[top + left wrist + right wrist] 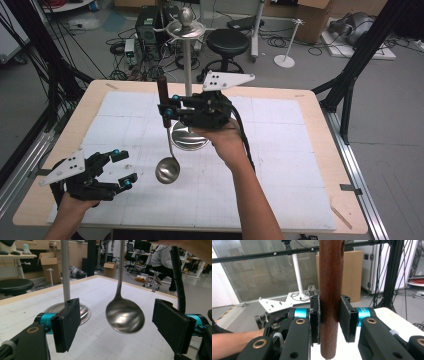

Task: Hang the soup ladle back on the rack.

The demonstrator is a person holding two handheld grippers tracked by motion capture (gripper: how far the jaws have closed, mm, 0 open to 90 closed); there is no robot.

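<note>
While left tongs (122, 167) wide apart, right tongs (166, 111) clamping ladle (167, 169) handle.

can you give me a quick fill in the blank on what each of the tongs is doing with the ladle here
1. The right tongs are shut on the ladle's ____ handle.
2. The ladle hangs with its bowl pointing ____.
3. The left tongs are ____ and hold nothing.
4. The metal stand has a ____ base.

Missing words: wooden; down; open; round
</note>
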